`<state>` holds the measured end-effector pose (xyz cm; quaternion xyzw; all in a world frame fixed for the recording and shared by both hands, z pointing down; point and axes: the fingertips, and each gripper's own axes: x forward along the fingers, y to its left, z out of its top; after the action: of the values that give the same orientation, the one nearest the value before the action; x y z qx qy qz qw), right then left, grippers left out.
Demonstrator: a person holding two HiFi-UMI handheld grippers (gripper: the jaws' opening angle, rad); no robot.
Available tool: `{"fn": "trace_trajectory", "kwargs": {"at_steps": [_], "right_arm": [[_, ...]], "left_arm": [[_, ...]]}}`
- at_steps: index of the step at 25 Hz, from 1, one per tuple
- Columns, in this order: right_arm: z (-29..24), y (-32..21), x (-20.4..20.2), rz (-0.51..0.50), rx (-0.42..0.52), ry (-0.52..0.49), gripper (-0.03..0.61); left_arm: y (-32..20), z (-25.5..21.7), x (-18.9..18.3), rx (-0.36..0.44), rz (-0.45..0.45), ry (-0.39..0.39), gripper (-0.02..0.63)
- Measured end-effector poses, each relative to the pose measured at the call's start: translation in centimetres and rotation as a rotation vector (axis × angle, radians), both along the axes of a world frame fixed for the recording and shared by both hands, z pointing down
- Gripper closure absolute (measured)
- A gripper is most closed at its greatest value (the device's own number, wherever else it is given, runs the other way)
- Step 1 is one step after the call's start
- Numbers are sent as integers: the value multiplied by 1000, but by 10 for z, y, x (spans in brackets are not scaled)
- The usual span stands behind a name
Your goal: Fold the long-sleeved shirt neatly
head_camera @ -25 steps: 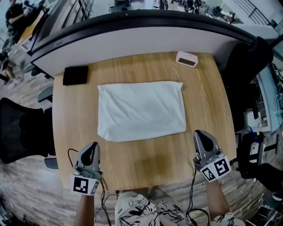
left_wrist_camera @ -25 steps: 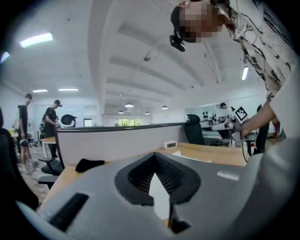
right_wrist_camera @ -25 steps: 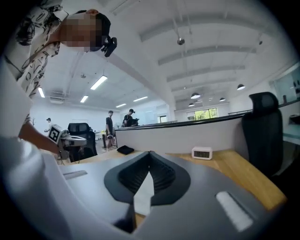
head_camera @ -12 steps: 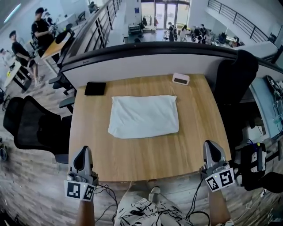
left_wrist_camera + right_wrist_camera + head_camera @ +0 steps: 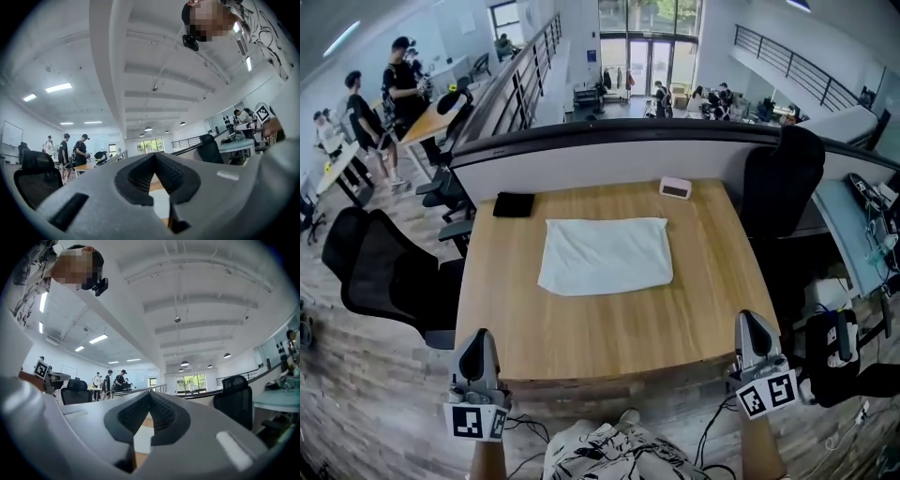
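The folded white shirt (image 5: 607, 255) lies on the tabletop (image 5: 609, 328), while the left claw (image 5: 476, 336) and the right claw (image 5: 751, 320), both closed and empty, are near its front corners.

Open-plan office, upper level; wooden desk (image 5: 609, 328), black swivel chairs (image 5: 380, 272), railing (image 5: 811, 61), people at workbenches (image 5: 403, 80).

Cannot make out sleeves or collar on the shirt (image 5: 606, 255), only a pale folded rectangle. Too small to name: a pink box (image 5: 676, 187) and a black flat thing (image 5: 513, 204) at the far side of the table (image 5: 712, 281). Cut off by the bottom edge: the forearms (image 5: 487, 461) behind the left gripper (image 5: 477, 336) and right gripper (image 5: 752, 319). In both gripper views, hidden behind closed jaws: nearly all the table.
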<state>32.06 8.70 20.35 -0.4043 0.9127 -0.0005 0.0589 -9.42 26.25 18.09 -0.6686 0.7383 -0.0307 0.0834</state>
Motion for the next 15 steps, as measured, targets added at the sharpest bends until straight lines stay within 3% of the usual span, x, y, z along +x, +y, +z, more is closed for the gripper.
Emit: {"fn": "trace_trajectory", "kwargs": {"at_steps": [7,15], "right_arm": [[-22,46,7,90,60,26,571],[-12,84,5,115,71,43,571]], "left_arm": [[39,-1,-18,42,16,126,611],[73,8,-35,44,-40,123,610]]}}
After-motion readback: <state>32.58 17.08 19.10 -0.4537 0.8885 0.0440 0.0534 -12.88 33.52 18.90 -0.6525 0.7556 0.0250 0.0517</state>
